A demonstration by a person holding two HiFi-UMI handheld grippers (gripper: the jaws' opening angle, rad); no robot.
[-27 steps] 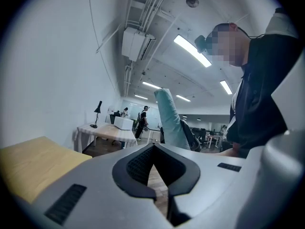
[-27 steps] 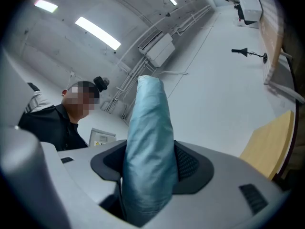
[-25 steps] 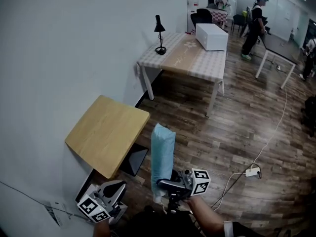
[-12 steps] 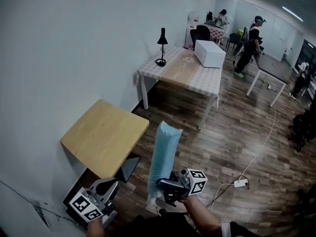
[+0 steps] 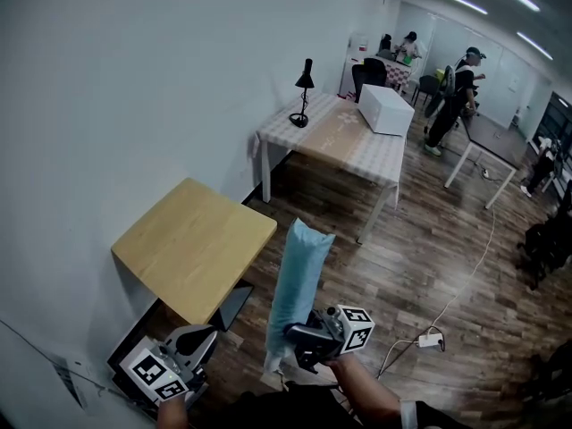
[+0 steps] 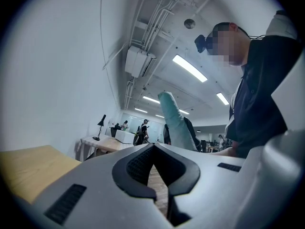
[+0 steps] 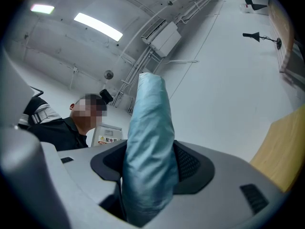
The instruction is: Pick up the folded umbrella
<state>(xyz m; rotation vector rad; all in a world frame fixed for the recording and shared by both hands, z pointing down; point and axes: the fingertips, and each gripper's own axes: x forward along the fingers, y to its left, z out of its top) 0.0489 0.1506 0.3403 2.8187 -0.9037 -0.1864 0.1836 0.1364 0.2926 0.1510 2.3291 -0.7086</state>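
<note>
The folded umbrella (image 7: 148, 142), in its pale blue sleeve, sits between the jaws of my right gripper (image 5: 302, 335). The jaws stand wide and pinch it from both sides across its girth, the dark pads pressing into the cloth low on its length. From that grip its long axis runs up and forward along the line the jaws point, tilted rather than plumb. Most of it is above the grip and a short end hangs out below. So the umbrella lies not ahead of me but in my hold, and I judge the pickup as good as made. The next move turns on that long, top-heavy end not swinging in the pinch.

My left gripper (image 6: 153, 147) has its jaws pressed together at the tips with nothing between them. It hangs just off the near corner of the wooden tabletop (image 5: 192, 244), closer to it than my right gripper is. The umbrella rises beside the tabletop, on the side away from the wall (image 5: 134, 79), not over it. I judge the left near enough to steady the umbrella if wanted.
</note>
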